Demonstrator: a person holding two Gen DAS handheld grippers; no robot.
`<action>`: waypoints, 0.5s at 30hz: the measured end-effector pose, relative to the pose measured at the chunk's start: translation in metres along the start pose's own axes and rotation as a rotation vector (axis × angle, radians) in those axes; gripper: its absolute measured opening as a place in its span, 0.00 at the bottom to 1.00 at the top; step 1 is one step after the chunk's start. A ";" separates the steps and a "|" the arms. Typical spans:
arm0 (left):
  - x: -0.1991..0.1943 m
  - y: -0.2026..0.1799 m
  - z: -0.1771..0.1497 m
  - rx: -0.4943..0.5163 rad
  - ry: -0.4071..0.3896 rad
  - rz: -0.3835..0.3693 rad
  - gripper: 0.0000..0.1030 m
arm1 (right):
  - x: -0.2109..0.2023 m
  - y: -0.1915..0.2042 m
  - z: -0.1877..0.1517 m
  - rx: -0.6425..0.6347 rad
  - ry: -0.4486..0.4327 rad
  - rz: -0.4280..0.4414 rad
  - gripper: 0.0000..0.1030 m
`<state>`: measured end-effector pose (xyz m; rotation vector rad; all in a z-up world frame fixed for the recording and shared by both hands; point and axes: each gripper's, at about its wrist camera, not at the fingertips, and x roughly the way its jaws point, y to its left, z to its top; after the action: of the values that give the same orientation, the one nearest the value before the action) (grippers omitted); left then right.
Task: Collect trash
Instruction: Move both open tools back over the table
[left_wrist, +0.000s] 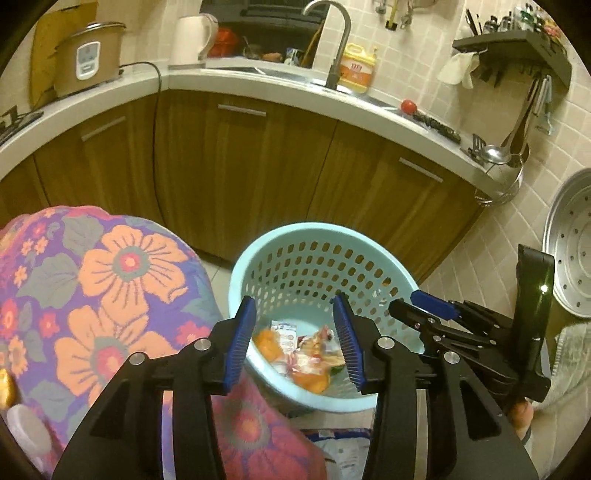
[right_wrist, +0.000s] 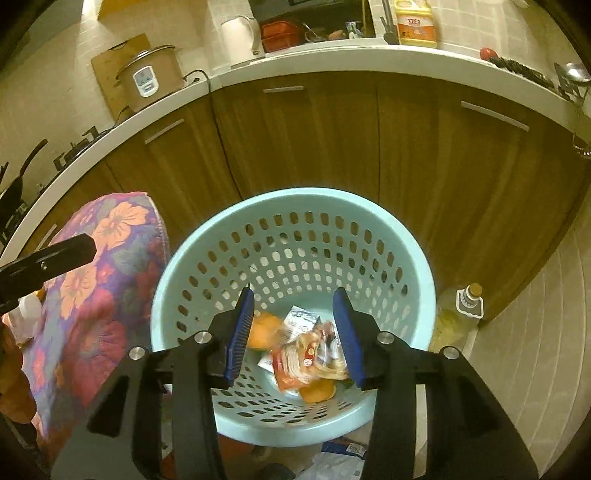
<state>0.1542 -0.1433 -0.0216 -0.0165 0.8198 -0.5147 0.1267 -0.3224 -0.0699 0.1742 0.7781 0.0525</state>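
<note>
cabinets (right_wrist: 314, 140), brown wood, under a white counter (right_wrist: 332, 59). floral cloth (left_wrist: 110, 295), left of basket. basket (right_wrist: 295, 206), pale blue, perforated, on the floor below both grippers. left gripper (left_wrist: 299, 343), fingers apart, nothing between them. right gripper (right_wrist: 295, 339), likewise released and empty. trash (right_wrist: 306, 354), wrappers and orange pieces, lying in the basket bottom.

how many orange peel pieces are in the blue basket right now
2 visible: one orange piece by the left pad, another orange piece below the wrappers. More may hide underneath.
</note>
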 end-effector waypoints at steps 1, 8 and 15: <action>-0.004 -0.001 0.000 -0.001 -0.008 0.004 0.41 | -0.003 0.002 0.001 -0.006 -0.008 0.009 0.40; -0.053 0.018 -0.008 -0.037 -0.099 0.015 0.41 | -0.030 0.046 0.008 -0.087 -0.075 0.099 0.40; -0.114 0.042 -0.017 -0.059 -0.210 0.071 0.41 | -0.049 0.114 0.006 -0.226 -0.110 0.201 0.40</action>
<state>0.0956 -0.0529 0.0370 -0.0940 0.6277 -0.4137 0.0981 -0.2162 -0.0119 0.0394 0.6374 0.3173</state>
